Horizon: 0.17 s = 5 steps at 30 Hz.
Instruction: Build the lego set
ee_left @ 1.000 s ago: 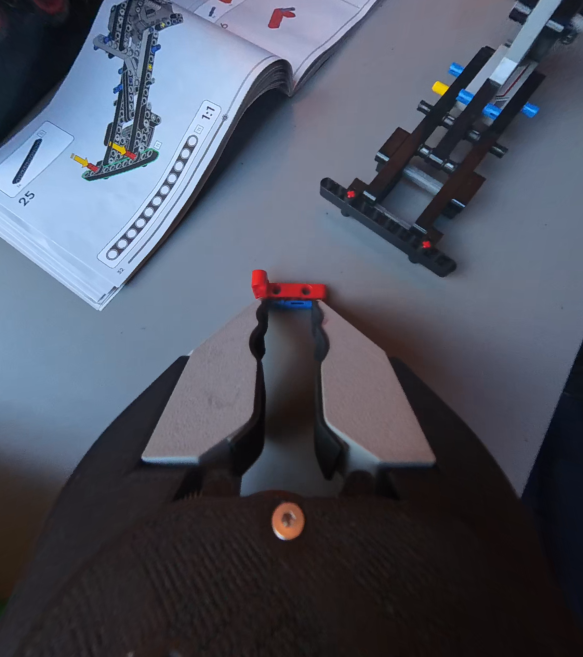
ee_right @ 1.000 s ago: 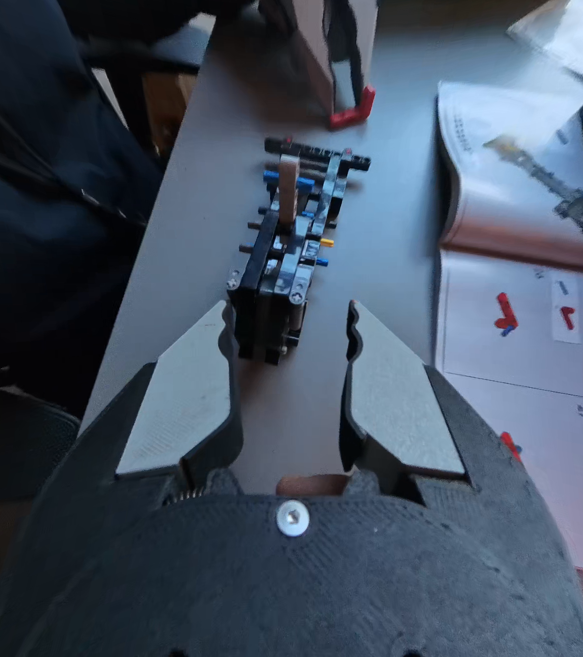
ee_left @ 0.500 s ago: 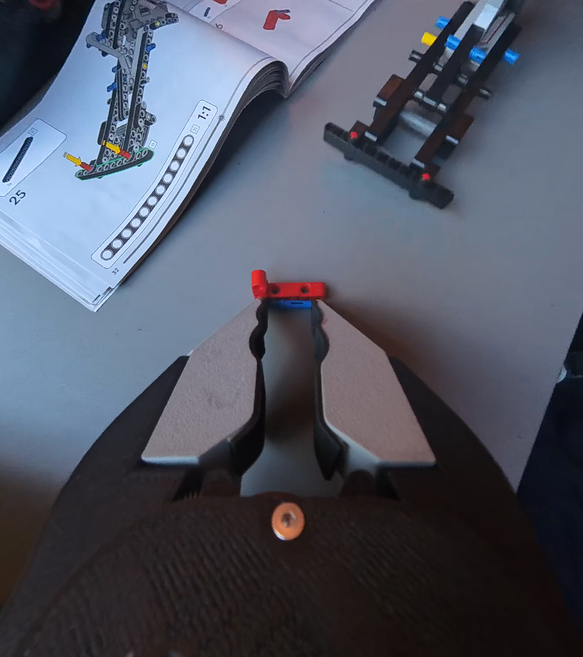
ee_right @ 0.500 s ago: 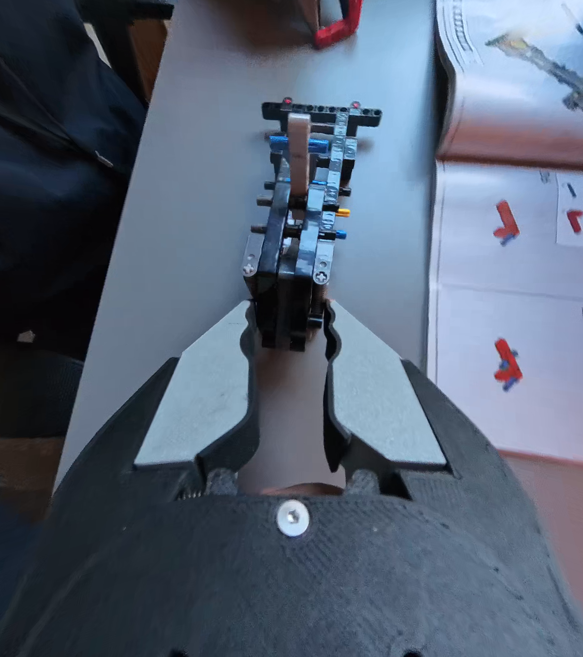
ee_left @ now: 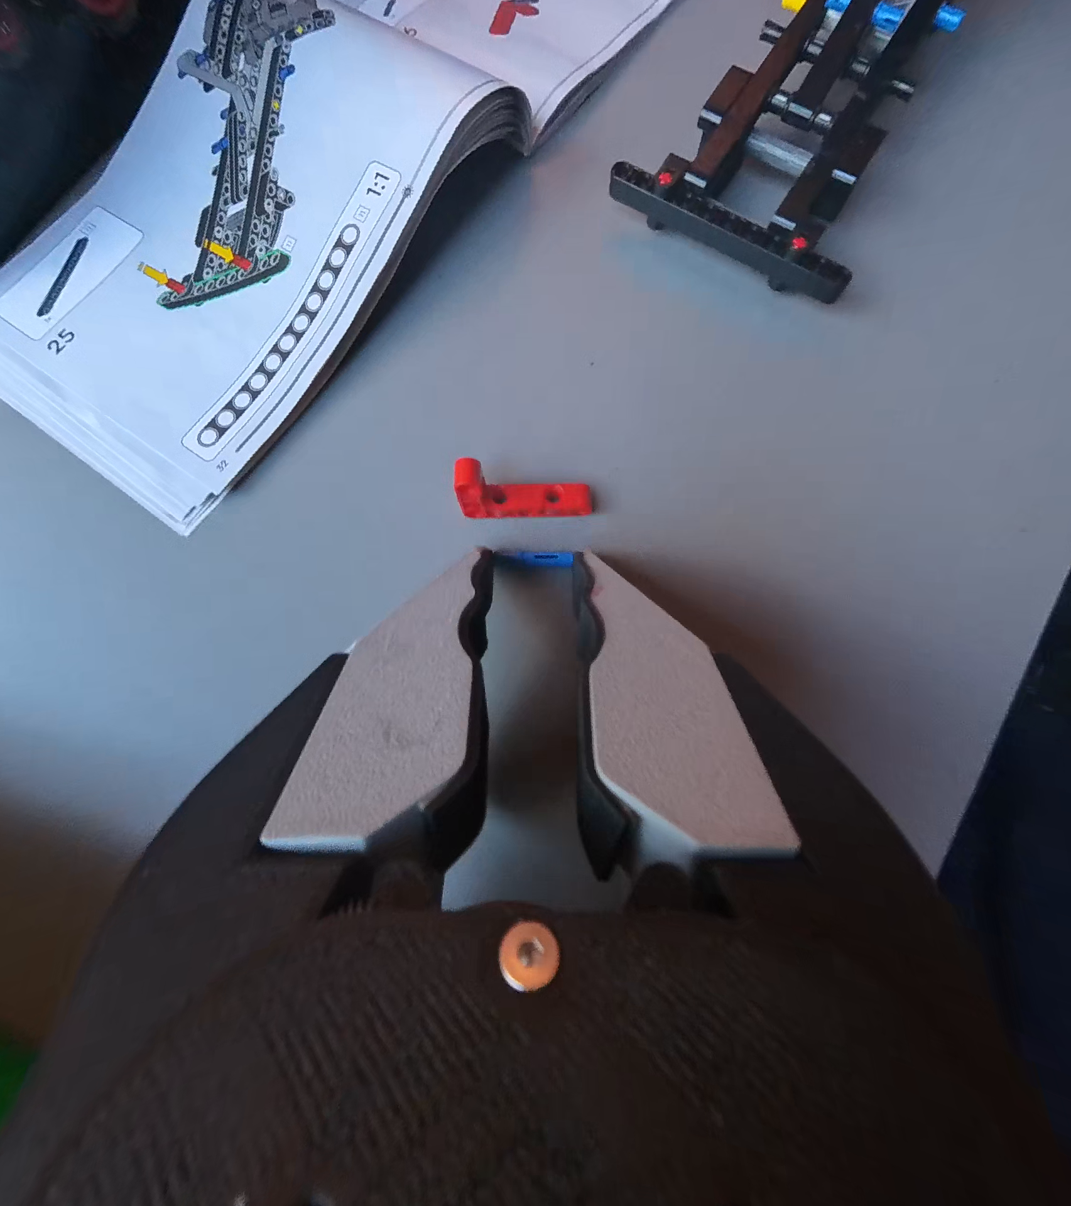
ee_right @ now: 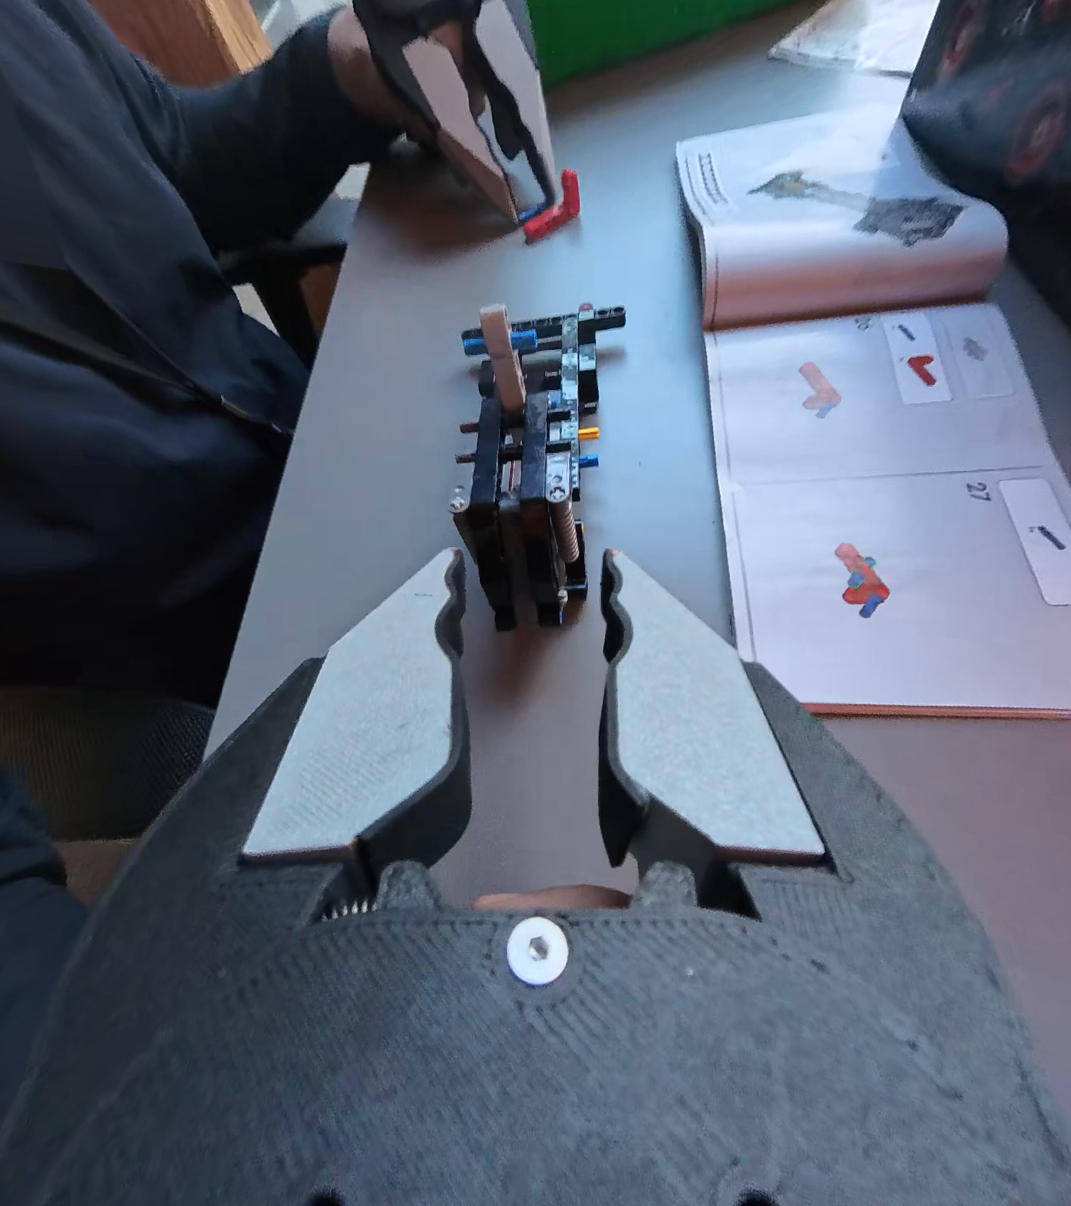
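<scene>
Left gripper [ee_left: 532,555] pinches a blue pin [ee_left: 534,558] beside the red L-piece [ee_left: 519,497]; right gripper [ee_right: 529,574] gapes around the black assembly [ee_right: 529,515] near the tabletop [ee_left: 715,424] edge.

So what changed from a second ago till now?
The red L-shaped piece has come away from the left gripper and lies on the table just past its tips, which keep the blue pin. The right gripper squeezed the black lego frame, then opened again. Frame and instruction booklet stayed put.

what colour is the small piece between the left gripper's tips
Blue; the small piece between the left gripper tips shows best in the left wrist view.
</scene>
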Available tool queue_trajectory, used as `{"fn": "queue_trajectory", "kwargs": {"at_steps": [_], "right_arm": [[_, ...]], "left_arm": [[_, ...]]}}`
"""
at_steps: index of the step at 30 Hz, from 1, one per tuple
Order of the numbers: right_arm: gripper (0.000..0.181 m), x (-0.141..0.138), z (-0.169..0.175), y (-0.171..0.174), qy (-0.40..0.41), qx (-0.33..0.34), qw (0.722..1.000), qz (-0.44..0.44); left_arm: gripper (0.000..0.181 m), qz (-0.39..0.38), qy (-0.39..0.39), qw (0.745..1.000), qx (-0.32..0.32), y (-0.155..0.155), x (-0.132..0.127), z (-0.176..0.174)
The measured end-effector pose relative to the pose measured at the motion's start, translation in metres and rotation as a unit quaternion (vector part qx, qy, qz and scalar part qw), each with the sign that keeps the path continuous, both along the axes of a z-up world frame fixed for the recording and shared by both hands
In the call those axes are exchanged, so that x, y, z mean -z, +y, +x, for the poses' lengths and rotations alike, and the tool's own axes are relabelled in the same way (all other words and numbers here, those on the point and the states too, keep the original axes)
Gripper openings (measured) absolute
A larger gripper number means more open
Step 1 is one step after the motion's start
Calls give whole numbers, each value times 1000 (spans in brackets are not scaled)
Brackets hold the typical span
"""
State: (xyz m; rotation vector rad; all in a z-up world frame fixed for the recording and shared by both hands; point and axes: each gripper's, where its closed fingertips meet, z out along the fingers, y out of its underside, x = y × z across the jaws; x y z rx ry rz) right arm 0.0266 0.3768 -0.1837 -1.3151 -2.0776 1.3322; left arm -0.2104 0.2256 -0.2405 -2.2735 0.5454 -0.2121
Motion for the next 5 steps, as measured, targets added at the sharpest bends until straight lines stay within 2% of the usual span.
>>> {"fn": "queue_trajectory", "kwargs": {"at_steps": [5], "right_arm": [[38,-12,-4,5,35,11,999,-19]], "left_arm": [[21,6,1,1000,-5,-10,-2,-1]]}}
